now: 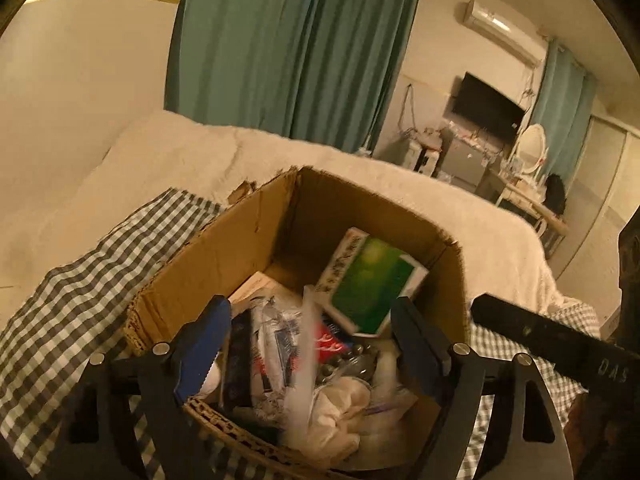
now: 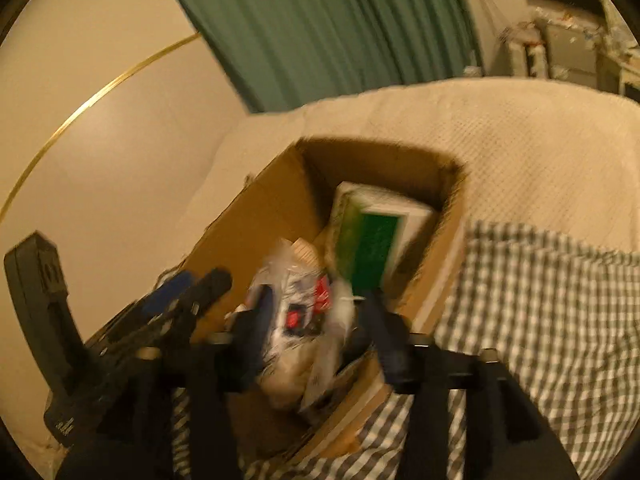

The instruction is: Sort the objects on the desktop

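An open cardboard box [image 1: 224, 256] sits on a checked cloth. Inside lie a green and white carton [image 1: 370, 280], clear plastic packets [image 1: 280, 344], a red-printed packet [image 1: 330, 342] and crumpled white wrapping [image 1: 340, 404]. My left gripper [image 1: 312, 320] is open over the box's near end, a long clear plastic piece [image 1: 306, 360] standing between its fingers. My right gripper [image 2: 316, 312] hangs over the same box [image 2: 256, 216], jaws apart, with plastic packets [image 2: 296, 312] between them; blur hides any contact. The carton [image 2: 372, 240] lies beyond. The left gripper [image 2: 188, 292] shows at the left.
The checked cloth [image 1: 88, 300] [image 2: 540, 300] covers a bed with a white fleece blanket [image 1: 248, 152] [image 2: 480, 128]. A cream wall is on the left, green curtains [image 1: 288, 48] behind. The right gripper's black body [image 1: 552, 336] reaches in at the right.
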`<state>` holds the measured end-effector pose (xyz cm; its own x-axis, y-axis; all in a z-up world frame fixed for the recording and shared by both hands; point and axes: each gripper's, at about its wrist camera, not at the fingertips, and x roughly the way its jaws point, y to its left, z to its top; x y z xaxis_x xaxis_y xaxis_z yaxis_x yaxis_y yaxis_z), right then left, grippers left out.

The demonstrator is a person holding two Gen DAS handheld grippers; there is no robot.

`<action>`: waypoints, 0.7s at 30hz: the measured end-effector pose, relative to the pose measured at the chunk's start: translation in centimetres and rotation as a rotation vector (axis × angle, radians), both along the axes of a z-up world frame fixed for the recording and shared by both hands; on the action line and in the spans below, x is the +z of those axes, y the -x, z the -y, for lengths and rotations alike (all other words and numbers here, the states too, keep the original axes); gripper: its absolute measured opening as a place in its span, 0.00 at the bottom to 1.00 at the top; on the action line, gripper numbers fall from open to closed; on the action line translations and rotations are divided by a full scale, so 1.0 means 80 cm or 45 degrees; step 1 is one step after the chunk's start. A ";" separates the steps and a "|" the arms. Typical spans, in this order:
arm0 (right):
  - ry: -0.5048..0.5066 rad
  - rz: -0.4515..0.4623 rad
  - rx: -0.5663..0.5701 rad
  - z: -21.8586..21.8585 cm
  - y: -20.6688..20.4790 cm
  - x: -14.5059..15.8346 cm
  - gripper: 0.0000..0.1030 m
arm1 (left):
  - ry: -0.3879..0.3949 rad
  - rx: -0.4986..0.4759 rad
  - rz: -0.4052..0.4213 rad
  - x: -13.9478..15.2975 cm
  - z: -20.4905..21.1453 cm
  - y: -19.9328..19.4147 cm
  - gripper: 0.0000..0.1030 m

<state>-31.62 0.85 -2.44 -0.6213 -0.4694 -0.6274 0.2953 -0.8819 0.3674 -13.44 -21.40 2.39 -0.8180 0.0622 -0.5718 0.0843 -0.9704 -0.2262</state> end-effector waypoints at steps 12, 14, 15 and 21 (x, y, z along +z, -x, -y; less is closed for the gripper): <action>-0.297 -0.263 -0.427 -0.072 -0.094 0.054 0.98 | 0.172 -0.016 -0.133 0.045 -0.048 -0.043 1.00; -0.316 -0.237 -0.478 -0.085 -0.108 0.047 1.00 | 0.217 0.003 -0.113 0.042 -0.064 -0.045 1.00; -0.318 -0.220 -0.494 -0.093 -0.110 0.043 1.00 | 0.222 0.008 -0.110 0.039 -0.070 -0.046 1.00; -0.388 -0.145 -0.550 -0.118 -0.115 0.002 1.00 | 0.229 -0.065 -0.074 0.009 -0.099 -0.046 1.00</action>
<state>-22.44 10.32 -2.26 -0.7896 0.0366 -0.6126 -0.0950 -0.9935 0.0630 -9.75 -13.47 3.14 -0.8486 0.0053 -0.5291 0.0259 -0.9983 -0.0516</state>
